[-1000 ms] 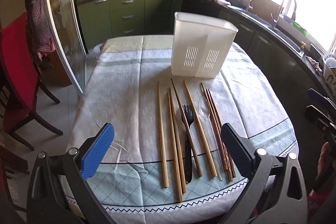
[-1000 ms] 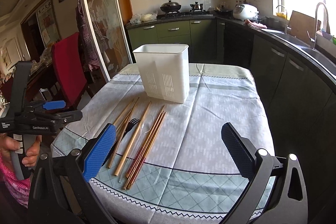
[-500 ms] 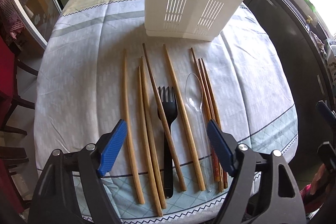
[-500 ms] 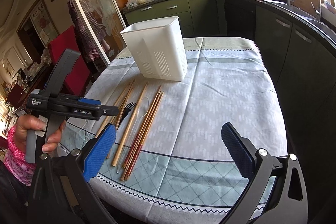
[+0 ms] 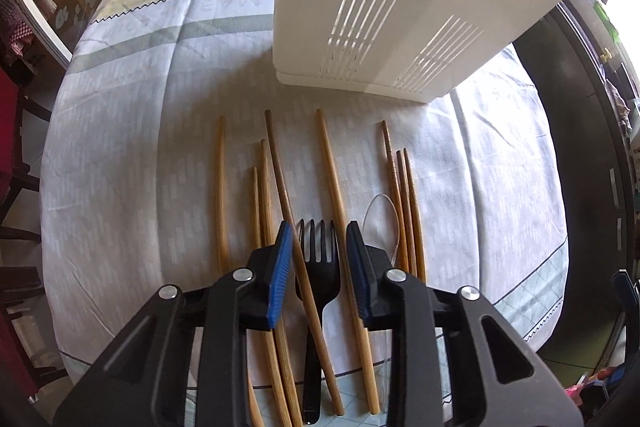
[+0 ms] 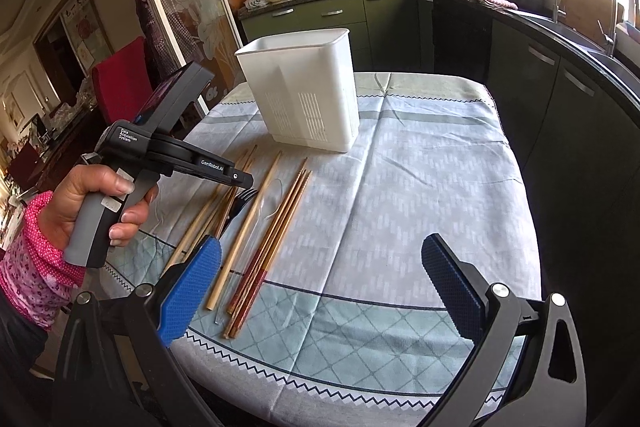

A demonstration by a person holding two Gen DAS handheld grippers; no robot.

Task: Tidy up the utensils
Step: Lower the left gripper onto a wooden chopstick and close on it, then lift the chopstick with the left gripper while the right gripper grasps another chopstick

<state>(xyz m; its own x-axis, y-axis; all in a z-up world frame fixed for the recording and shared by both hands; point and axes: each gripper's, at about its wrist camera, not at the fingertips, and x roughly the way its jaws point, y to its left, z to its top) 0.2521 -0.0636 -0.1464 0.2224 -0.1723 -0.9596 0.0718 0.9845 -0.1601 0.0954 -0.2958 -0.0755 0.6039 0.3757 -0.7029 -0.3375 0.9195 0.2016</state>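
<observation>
A black plastic fork [image 5: 318, 267] lies among several wooden chopsticks [image 5: 332, 183] and a clear spoon [image 5: 380, 215] on the tablecloth, in front of a white slotted utensil holder [image 5: 400, 7]. My left gripper [image 5: 317, 227] points steeply down over the fork. Its jaws are closing, with the fork head and a dark chopstick [image 5: 280, 179] between the blue pads, which stand clear of both. In the right wrist view the left gripper [image 6: 242, 183] hovers over the utensils, held by a hand [image 6: 92, 203]. My right gripper [image 6: 320, 247] stands open and empty near the table's front edge.
The patterned tablecloth [image 6: 420, 187] covers a rounded table. Three reddish chopsticks [image 5: 404, 207] lie right of the spoon. A red chair [image 6: 120, 83] stands at the left, dark kitchen cabinets [image 6: 560, 87] along the right and back.
The left gripper has come forward and down over the fork, tilting steeply, and its jaws have narrowed from wide to a small gap. The right gripper has barely moved.
</observation>
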